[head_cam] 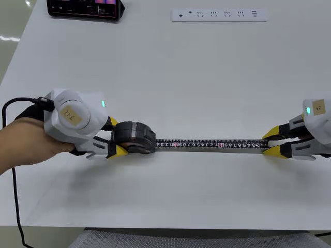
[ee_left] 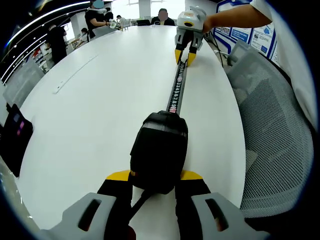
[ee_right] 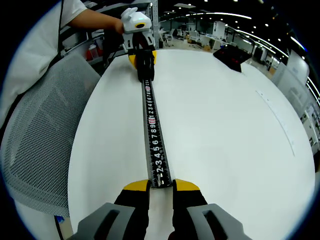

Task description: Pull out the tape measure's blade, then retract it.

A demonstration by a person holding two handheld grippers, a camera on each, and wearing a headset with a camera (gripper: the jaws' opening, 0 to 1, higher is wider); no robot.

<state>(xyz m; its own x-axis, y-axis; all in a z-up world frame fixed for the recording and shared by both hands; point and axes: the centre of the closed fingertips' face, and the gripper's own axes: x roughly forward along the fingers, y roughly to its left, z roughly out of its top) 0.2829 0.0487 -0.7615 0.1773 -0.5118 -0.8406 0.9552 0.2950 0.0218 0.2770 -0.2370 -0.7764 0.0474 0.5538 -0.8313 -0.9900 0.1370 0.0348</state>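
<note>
Here, one tape measure point(ee_left: 160, 150): left gripper point(head_cam: 116, 136) clamps its case point(head_cam: 135, 136), right gripper point(head_cam: 270, 142) clamps the blade point(head_cam: 212, 144) (drawn out).

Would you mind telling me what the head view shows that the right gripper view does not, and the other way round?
Head view: the long white power strip with its socket faces plain, and the thin black cable dropping past the near edge of the white table. Right gripper view: the person's white sleeve and an open office under bright ceiling light strips. Both: the left tool shut on the black tape measure case, and the right tool shut on the tip of its dark numbered blade, stretched across that table.
</note>
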